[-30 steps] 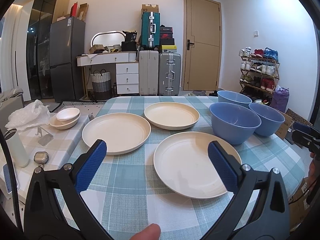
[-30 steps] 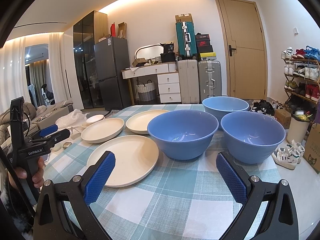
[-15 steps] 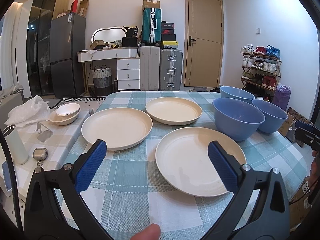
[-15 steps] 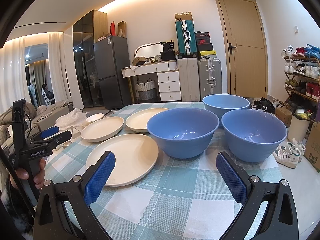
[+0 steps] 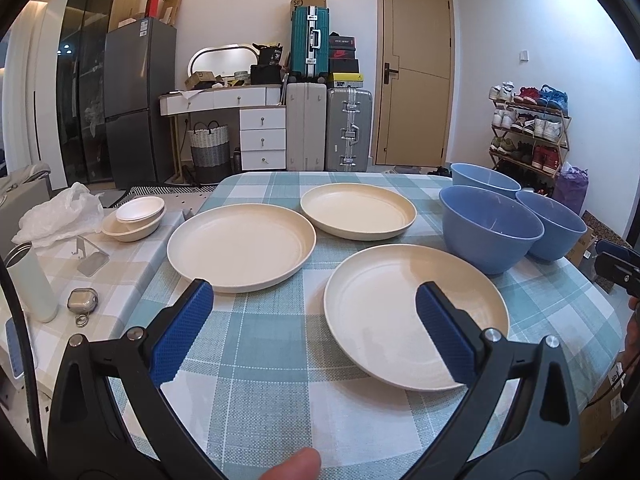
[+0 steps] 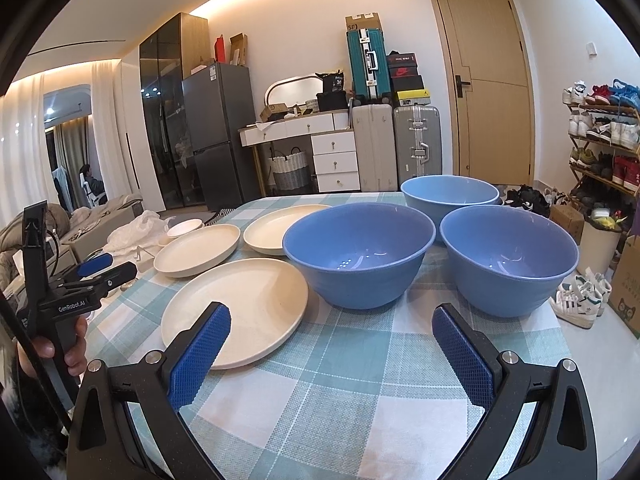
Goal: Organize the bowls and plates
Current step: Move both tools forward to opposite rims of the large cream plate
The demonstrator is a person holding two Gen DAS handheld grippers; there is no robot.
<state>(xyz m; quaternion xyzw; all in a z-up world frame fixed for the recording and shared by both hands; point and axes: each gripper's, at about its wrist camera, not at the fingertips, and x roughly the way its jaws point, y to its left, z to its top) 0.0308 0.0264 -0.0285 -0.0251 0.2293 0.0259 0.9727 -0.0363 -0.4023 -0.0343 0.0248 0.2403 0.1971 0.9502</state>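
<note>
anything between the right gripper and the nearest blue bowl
Nothing. In the right wrist view only bare checked tablecloth lies between the open right gripper and the nearest blue bowl. The near plate sits off to the left.

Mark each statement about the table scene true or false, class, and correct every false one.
1. Three cream plates lie on the checked tablecloth. True: near plate, left plate, far plate.
2. The three blue bowls are nested in one stack. False: near bowl, right bowl and far bowl stand separately.
3. The left gripper grips a plate. False: it is open and empty.
4. The right gripper is open. True.
5. The plates are stacked. False: each lies singly.
</note>
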